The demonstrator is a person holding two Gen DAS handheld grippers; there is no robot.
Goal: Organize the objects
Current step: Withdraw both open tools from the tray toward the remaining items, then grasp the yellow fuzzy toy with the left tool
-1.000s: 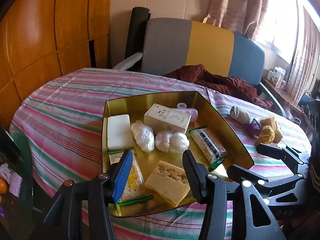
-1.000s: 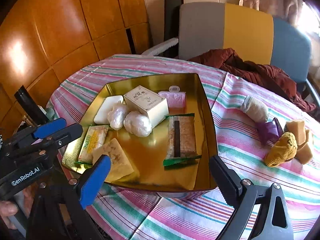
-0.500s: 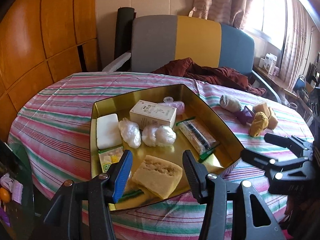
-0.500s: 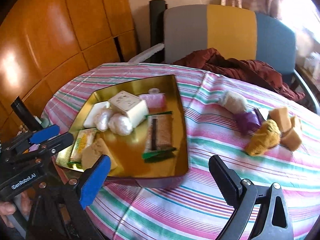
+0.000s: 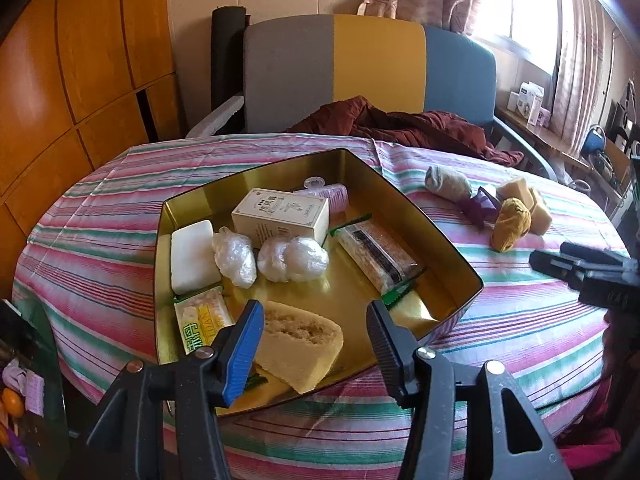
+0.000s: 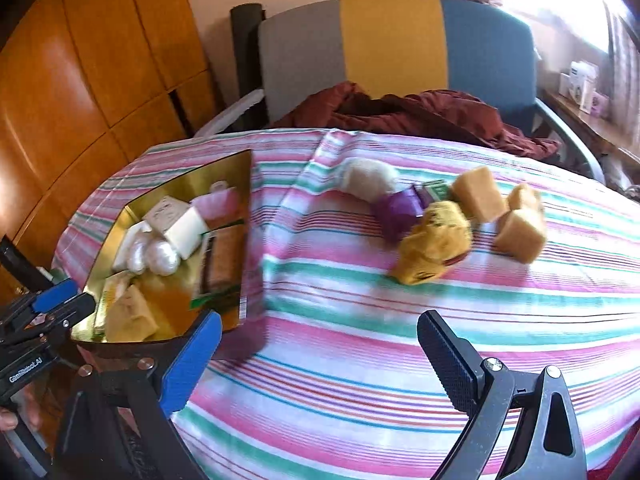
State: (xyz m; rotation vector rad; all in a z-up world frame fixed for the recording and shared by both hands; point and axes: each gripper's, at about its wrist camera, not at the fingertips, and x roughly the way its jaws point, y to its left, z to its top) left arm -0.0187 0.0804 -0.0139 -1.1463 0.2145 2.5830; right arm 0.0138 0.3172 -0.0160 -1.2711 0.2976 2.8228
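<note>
A gold tray [image 5: 440, 232] on the striped table holds a white soap bar [image 5: 192, 256], a cream box [image 5: 280, 216], plastic-wrapped balls [image 5: 292, 258], a wrapped bar [image 5: 376, 256], a green-yellow packet [image 5: 202, 316] and a beige sponge slab [image 5: 304, 344]. My left gripper [image 5: 314, 312] hovers over the tray's near edge. Its jaws are opening, and the slab lies beneath the gap, not pressed. Right of the tray, my right gripper [image 6: 320, 320] stands open over bare cloth. Ahead of it lie a pale sock roll [image 6: 368, 178], a purple wrapper [image 6: 396, 210], a yellow crumpled sponge [image 6: 434, 240] and tan cubes [image 6: 520, 232].
A grey, yellow and blue chair [image 5: 360, 64] stands behind the table, with a maroon cloth [image 5: 400, 124] draped onto the table's far edge. Wooden panels [image 5: 80, 60] line the left wall. The round table's near edge drops off just under both grippers.
The right gripper has swung to the right, from over the tray to over the cloth near the loose items. The left gripper has shifted a little and rolled, still over the tray's near edge.
</note>
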